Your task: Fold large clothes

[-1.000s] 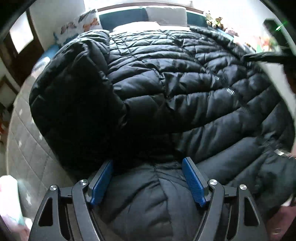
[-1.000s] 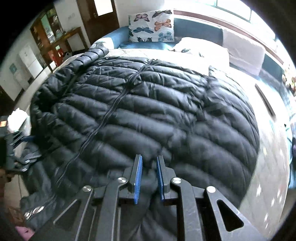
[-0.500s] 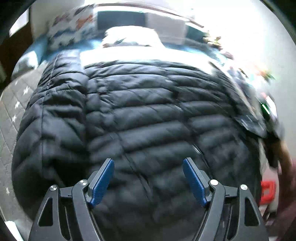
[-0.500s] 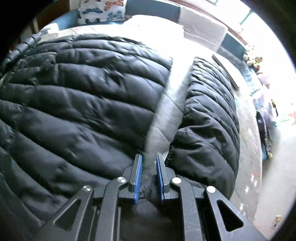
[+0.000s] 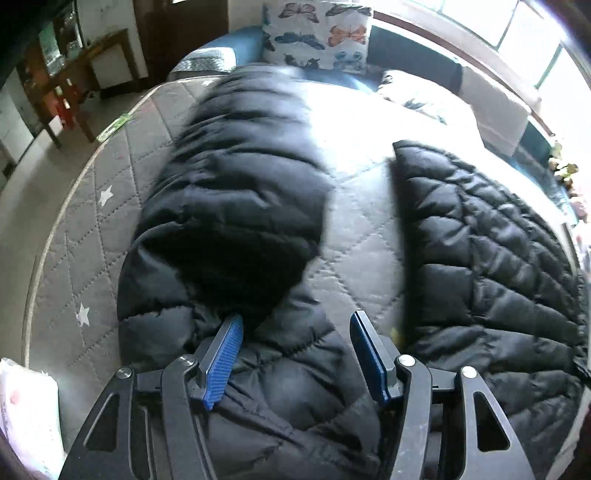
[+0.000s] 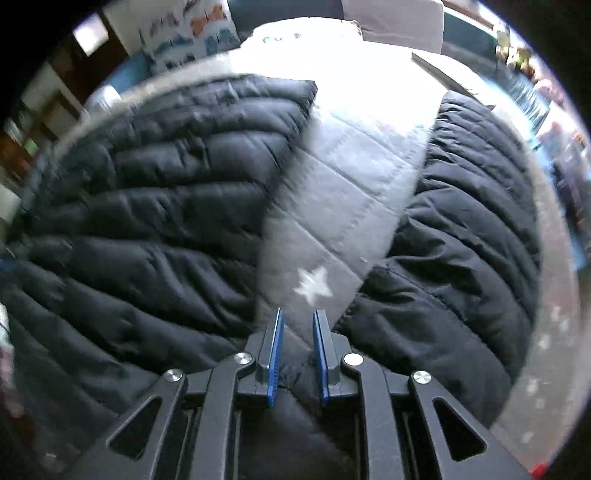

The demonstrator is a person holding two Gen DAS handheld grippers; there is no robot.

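A black puffer coat (image 5: 236, 206) lies spread on a bed with a grey quilted mattress (image 5: 362, 236) that has white stars on it. In the left wrist view, one padded part of the coat runs up the left of the picture and the wider part lies to the right, with a bare strip of mattress between them.

The left tool (image 5: 297, 332) points steeply down over the near end of the coat. Its jaws are closing; a bulge of coat fabric sits between the blue pads (image 5: 225, 354), and the left pad touches the fabric, while the right pad stands at the fold's edge with no visible squeeze, so it has not yet clamped.

The right tool (image 6: 298, 325) is over the coat (image 6: 147, 206) where two padded parts meet near a white star (image 6: 314, 286) on the mattress (image 6: 332, 184). Its jaws are opening, and a thin fold of coat lies low between the pads, no longer pinched.

A butterfly pillow (image 5: 317, 33) stands at the head of the bed.
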